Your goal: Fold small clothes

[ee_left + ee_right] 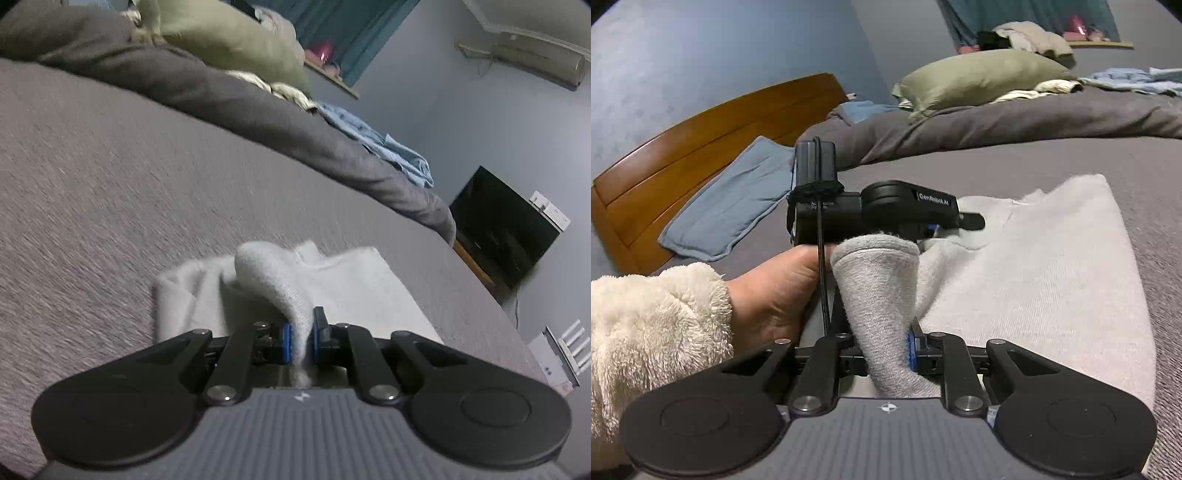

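Note:
A small white knit garment (351,280) lies flat on the grey bed sheet (110,192). In the left wrist view, my left gripper (300,332) is shut on a raised fold of its near edge, which arches up and forward from the blue pads. The right wrist view shows the same garment (1034,258) spreading to the right. My right gripper (886,343) is shut on another lifted fold of it. The left gripper (960,225) appears just ahead, low over the cloth, held by a hand (768,291) in a fluffy white sleeve (653,325).
A rumpled grey duvet (997,122) and a green pillow (979,77) lie at the far side of the bed. A blue folded cloth (731,206) rests by the wooden headboard (683,147). Light blue clothes (388,147) sit near the bed's edge, and a dark screen (506,229) stands beyond.

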A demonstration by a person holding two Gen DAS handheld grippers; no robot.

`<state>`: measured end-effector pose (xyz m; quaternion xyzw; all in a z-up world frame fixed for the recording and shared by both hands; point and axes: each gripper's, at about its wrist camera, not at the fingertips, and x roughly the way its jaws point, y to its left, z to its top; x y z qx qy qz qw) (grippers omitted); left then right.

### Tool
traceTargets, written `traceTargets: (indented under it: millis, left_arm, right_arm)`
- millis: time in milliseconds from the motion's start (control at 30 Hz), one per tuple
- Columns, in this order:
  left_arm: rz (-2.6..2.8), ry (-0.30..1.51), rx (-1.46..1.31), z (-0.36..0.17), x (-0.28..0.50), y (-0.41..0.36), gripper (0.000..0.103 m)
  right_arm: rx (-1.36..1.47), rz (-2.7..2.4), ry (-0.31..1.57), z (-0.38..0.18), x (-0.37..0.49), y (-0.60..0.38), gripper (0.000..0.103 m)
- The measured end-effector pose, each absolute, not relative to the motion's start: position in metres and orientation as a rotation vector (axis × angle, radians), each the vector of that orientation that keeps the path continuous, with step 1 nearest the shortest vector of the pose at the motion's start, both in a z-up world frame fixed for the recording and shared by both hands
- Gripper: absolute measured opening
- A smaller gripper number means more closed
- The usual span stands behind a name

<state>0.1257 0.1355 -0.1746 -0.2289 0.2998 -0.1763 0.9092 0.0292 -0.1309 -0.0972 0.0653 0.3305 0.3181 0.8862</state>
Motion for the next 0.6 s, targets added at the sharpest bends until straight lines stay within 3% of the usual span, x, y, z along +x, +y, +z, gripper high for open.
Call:
traceTargets:
  millis: [600]
  left_arm:
    - [-0.312, 0.65, -0.44, -0.195, 0.118, 0.176, 0.006]
  right_arm:
    - [0.116, 0.716, 0.751, -0.111, 0.034, -0.096, 0.02]
